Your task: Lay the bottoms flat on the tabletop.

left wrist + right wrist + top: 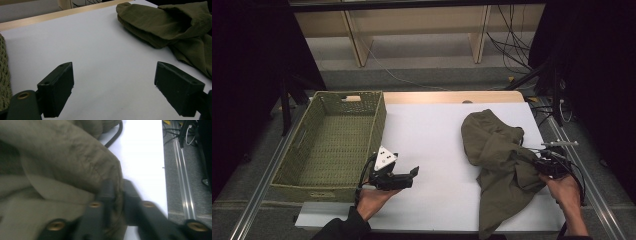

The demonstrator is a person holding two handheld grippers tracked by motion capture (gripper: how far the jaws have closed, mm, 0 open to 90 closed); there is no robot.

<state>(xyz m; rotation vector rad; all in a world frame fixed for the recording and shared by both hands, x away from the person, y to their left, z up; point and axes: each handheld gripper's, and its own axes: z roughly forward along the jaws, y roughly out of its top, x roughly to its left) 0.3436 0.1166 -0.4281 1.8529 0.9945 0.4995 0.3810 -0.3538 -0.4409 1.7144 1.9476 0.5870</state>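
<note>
Right gripper view: the right tool [117, 195] pinches a fold of olive cloth [62, 165]; left tool [113, 92] gapes wide, empty.

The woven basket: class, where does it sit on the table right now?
In the high view the woven basket sits at the table's left edge, beside the left tool, well apart from the olive garment on the right.
</note>
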